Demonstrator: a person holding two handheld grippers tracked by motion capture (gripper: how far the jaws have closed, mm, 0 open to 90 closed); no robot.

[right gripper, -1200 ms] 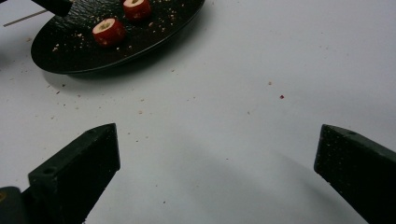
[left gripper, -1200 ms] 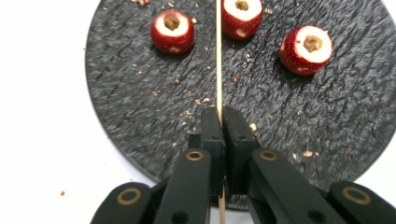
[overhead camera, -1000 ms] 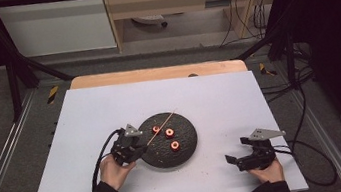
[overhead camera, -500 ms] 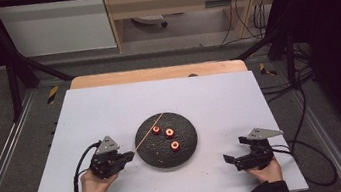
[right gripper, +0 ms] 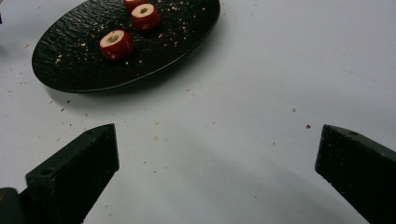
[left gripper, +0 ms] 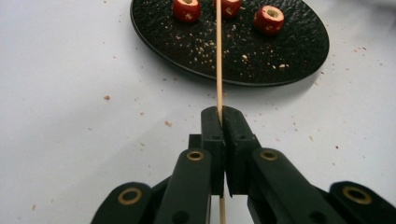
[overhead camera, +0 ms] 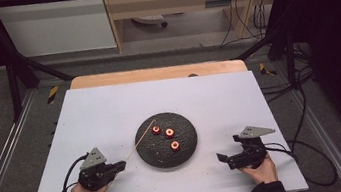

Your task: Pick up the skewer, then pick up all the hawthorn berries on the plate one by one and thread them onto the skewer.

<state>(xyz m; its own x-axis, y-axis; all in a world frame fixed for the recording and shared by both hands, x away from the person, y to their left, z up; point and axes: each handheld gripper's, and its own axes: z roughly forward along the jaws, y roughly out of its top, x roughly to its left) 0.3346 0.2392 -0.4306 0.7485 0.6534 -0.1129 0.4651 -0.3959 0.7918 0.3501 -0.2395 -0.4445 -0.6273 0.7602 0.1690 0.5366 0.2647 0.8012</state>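
Comparing with a second ago, the left gripper, fingers clamped on the skewer, is drawn lower-left off the plate; right gripper fingers are spread wide, empty; fruit pieces remain unskewered.

Overhead plus two close views — shared plate

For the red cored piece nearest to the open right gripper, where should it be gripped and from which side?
Probably across its red sides, coming from the right gripper over the near rim of the black plate. That red piece stands with its hole facing up and clear of the others, so open jaws could straddle it, leaving the hole free for the skewer.
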